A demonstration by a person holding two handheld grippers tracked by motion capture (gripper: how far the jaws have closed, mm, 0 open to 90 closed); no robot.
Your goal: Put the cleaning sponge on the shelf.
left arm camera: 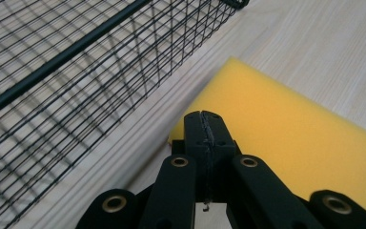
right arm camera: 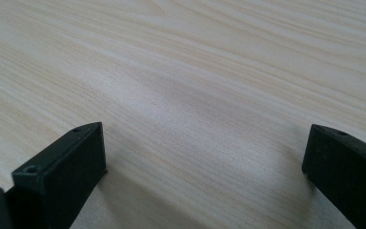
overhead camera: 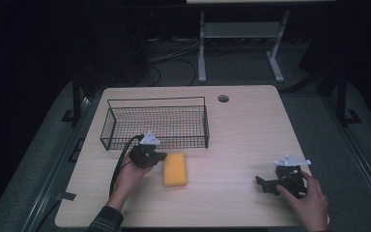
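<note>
The wire basket [overhead camera: 157, 123] has nothing in it, the left gripper [overhead camera: 160, 156] is pressed closed beside the yellow sponge [overhead camera: 175, 169], and the right gripper [overhead camera: 263, 184] gapes wide, holding nothing.

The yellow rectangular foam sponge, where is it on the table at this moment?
In the high view the yellow rectangular foam sponge lies flat on the wooden table, just in front of the black wire basket and beside the left gripper.
</note>
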